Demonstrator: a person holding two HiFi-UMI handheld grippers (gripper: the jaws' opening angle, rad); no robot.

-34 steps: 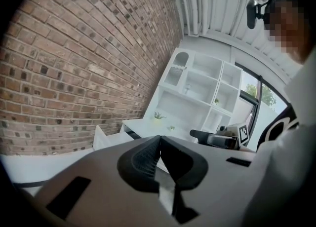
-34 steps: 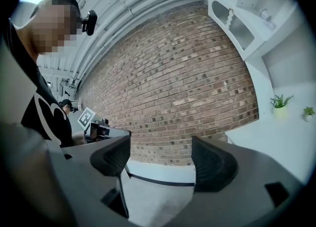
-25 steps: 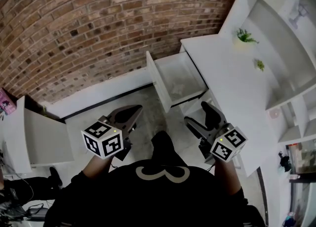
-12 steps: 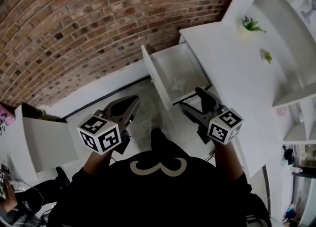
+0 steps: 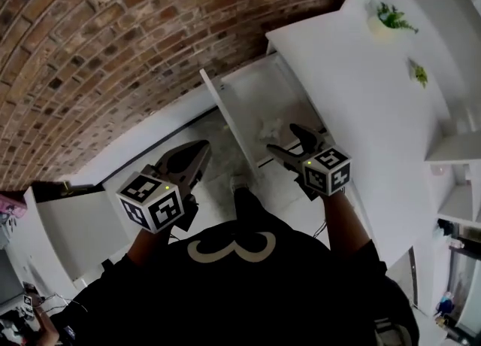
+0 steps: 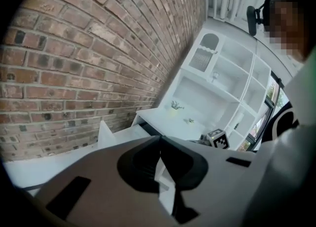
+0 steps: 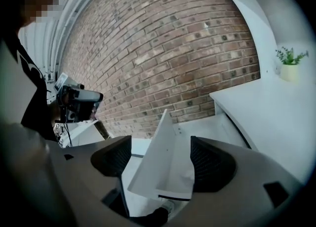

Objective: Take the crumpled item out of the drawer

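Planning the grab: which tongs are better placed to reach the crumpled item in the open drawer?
Right. The right tongs are open at the drawer, close to the crumpled item; the left tongs are shut, outside it.

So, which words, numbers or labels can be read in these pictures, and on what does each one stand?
"3": white mark on the person's black shirt, head view; perhaps a logo.
No letters on the left gripper or right gripper: square markers only.
Nothing else is readable.
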